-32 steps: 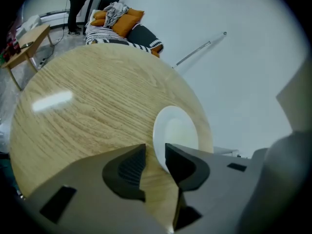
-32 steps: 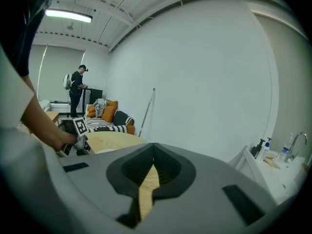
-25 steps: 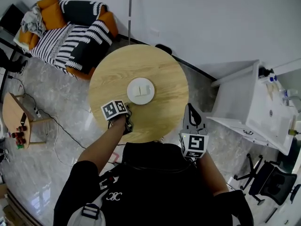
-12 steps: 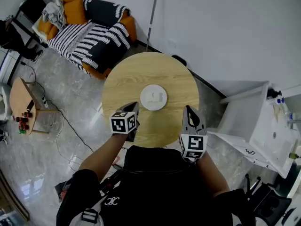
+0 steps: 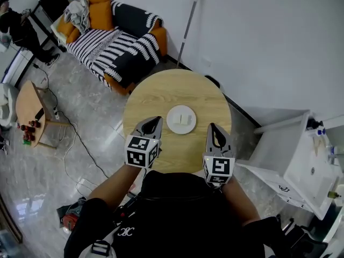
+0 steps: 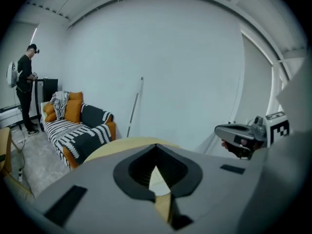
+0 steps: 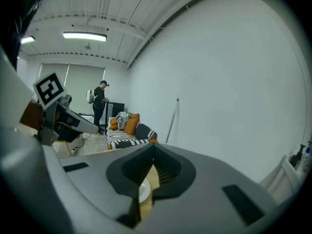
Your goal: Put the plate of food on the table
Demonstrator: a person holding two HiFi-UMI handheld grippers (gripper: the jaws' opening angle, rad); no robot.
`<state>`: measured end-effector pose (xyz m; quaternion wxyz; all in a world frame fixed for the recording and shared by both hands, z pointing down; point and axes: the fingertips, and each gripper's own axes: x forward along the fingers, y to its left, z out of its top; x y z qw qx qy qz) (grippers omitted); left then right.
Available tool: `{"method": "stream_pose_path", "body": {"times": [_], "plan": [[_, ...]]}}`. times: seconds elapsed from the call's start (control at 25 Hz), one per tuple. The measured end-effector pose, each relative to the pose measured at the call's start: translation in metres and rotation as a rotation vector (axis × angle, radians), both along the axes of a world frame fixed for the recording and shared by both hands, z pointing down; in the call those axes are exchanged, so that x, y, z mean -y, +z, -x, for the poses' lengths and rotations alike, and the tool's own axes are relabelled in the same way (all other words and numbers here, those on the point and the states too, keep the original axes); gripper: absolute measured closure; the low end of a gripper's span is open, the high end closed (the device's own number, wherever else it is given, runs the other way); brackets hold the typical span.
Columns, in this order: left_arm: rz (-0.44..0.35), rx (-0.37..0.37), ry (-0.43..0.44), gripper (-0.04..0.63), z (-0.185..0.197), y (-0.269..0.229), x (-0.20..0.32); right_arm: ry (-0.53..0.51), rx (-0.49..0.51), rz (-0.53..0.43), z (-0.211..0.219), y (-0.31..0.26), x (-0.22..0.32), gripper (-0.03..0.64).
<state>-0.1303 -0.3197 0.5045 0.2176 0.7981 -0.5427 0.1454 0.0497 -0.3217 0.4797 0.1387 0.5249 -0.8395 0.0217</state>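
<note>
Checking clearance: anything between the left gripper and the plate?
No. Head view shows only bare wooden tabletop between the left gripper and the plate.

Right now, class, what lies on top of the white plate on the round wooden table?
Two pale, squarish pieces of food lie side by side on the plate. What food they are is too small to tell, and the plate surface beneath them is covered.

The person wears a black short-sleeved top (image 5: 177, 214) with a small white emblem (image 5: 129, 231) and a grey strap buckle (image 5: 100, 246) near the left shoulder. The grey, black-lined left claw (image 5: 152, 120) and right claw (image 5: 214, 128) each carry a white marker cube (image 5: 142, 150) printed with black squares.
</note>
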Motion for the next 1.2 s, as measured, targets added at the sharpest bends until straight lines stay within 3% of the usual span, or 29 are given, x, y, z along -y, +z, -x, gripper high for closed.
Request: {"method": "stream_pose_path", "body": {"times": [0.32, 0.44, 0.72, 1.2], "plan": [[-0.132, 0.040, 0.010, 0.589, -0.010, -0.055, 0.000, 0.022, 0.068, -0.129, 0.004, -0.037, 0.010, 0.612], [-0.146, 0.041, 0.008, 0.589, -0.011, -0.063, -0.005, 0.037, 0.097, -0.124, 0.002, -0.043, 0.014, 0.612], [-0.152, 0.047, 0.010, 0.589, -0.017, -0.065, -0.022, -0.010, 0.109, -0.084, 0.012, -0.040, 0.012, 0.614], [-0.106, -0.033, -0.021, 0.589, -0.005, -0.060, -0.035, -0.030, 0.104, -0.069, 0.021, -0.036, 0.000, 0.612]]}}
